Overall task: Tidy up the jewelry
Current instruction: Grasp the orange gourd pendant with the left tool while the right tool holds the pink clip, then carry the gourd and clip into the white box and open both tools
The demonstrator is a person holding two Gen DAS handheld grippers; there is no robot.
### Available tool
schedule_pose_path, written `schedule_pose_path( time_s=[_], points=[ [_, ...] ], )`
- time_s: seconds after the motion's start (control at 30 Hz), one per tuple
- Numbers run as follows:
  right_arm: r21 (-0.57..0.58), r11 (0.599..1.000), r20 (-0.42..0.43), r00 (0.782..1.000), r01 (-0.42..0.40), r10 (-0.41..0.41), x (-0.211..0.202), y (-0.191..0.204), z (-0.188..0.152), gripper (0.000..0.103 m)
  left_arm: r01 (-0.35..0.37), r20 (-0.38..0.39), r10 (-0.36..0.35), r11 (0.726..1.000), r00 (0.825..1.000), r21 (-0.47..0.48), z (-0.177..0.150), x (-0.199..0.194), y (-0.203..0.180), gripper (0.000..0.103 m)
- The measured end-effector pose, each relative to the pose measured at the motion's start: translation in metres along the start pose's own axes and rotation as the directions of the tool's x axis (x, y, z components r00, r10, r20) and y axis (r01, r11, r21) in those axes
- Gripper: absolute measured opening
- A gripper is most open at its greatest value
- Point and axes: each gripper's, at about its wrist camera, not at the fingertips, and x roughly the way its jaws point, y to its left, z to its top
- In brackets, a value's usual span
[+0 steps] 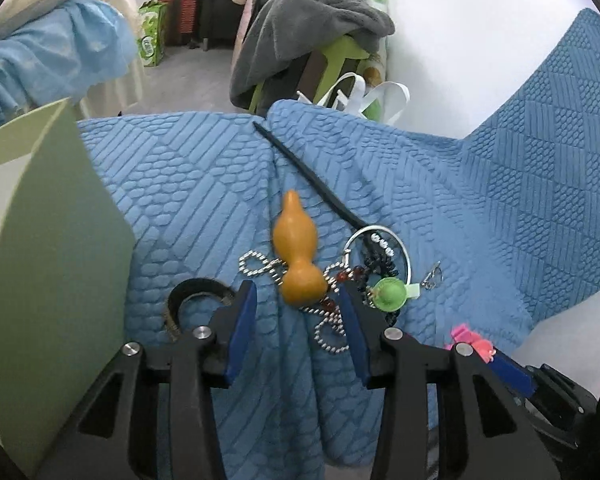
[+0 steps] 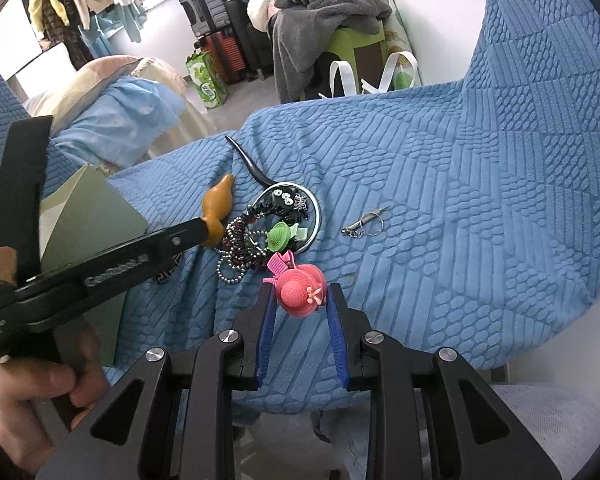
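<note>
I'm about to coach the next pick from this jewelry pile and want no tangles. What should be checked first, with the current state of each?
1. Left gripper jaws open: ok.
2. Orange gourd between the left fingers, not yet pinched: ok.
3. Gourd free of the bead chain: not ok, chain runs under it.
4. Right gripper grips the pink hat clip: ok.
5. Green box open to receive items: cannot tell.

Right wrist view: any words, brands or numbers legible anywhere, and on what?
Raised lettering on the left gripper's black arm: too blurred to read.
White marks near that gripper's handle end: unreadable.
Print on the green carton on the floor: too small to read.
No other text visible.
</note>
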Motion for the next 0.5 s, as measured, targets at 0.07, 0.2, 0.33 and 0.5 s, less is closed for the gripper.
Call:
schedule_pose_path(
  time_s=[0.07,0.2,0.33,0.5],
  points=[
    [-0.003,1.0,0.004,1.0,-0.004,0.004,0.0,0.001,0.001,0.023,-0.012,0.008,0.012,1.0,1.0,0.014,0.002,0.004,-0.004,0.043],
    [-0.009,1.0,-0.001,1.0,-0.003,0.003,0.003,0.002,0.001,0.023,-0.05,-0.002,0.05,0.998,0.999,0.023,0.003,0.016,-0.007,0.04],
    [-0.004,1.0,-0.002,1.0,0.003,-0.003,0.005,0.0,0.002,0.023,-0.06,0.002,0.06,0.998,0.998,0.025,-0.003,0.022,-0.004,0.028],
    [0.005,1.0,0.01,1.0,-0.003,0.003,-0.001,0.001,0.005,0.023,-0.04,0.032,0.039,0.999,0.999,0.023,-0.002,0.004,-0.005,0.028]
  ],
)
